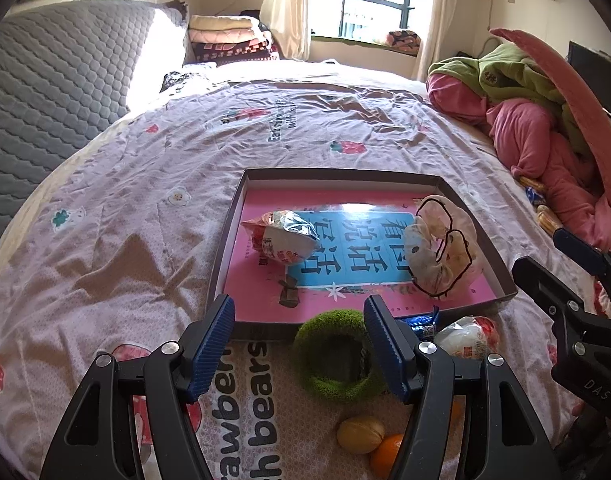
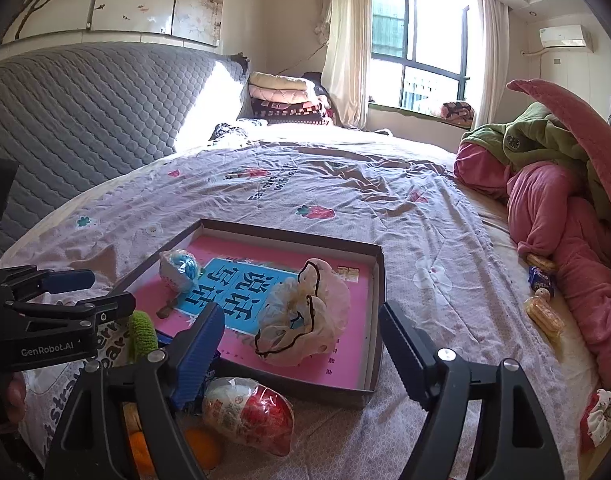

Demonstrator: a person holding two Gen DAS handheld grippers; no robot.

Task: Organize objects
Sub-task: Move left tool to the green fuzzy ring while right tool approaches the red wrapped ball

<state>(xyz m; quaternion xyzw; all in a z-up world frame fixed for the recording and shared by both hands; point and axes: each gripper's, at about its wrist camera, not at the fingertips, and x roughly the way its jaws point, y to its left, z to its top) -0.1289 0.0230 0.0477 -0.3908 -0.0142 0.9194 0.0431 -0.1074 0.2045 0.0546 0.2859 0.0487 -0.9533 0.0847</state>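
Observation:
A shallow brown box (image 1: pixel 229 220) (image 2: pixel 379 280) with a pink and blue printed floor lies on the bed. Inside it sit a crinkled snack packet (image 1: pixel 283 236) (image 2: pixel 179 270) and a pale scrunchie-like bag with a black cord (image 1: pixel 445 250) (image 2: pixel 305 316). In front of the box lie a green fuzzy ring (image 1: pixel 337 352) (image 2: pixel 139 334), a red and white wrapped snack (image 1: pixel 469 336) (image 2: pixel 247 412), a walnut (image 1: pixel 361 434) and an orange (image 1: pixel 387 454) (image 2: pixel 203 446). My left gripper (image 1: pixel 299 354) (image 2: pixel 91 292) is open above the green ring. My right gripper (image 2: pixel 301 350) (image 1: pixel 545 258) is open with nothing between its pads.
The bed sheet (image 1: pixel 125 220) is pinkish with strawberry prints. A pile of pink and green bedding (image 1: pixel 525 120) (image 2: pixel 553 184) lies at the right, with wrapped biscuits (image 2: pixel 543 312) and a small blue packet (image 2: pixel 539 280) beside it. A grey quilted headboard (image 2: pixel 85 120) rises at the left.

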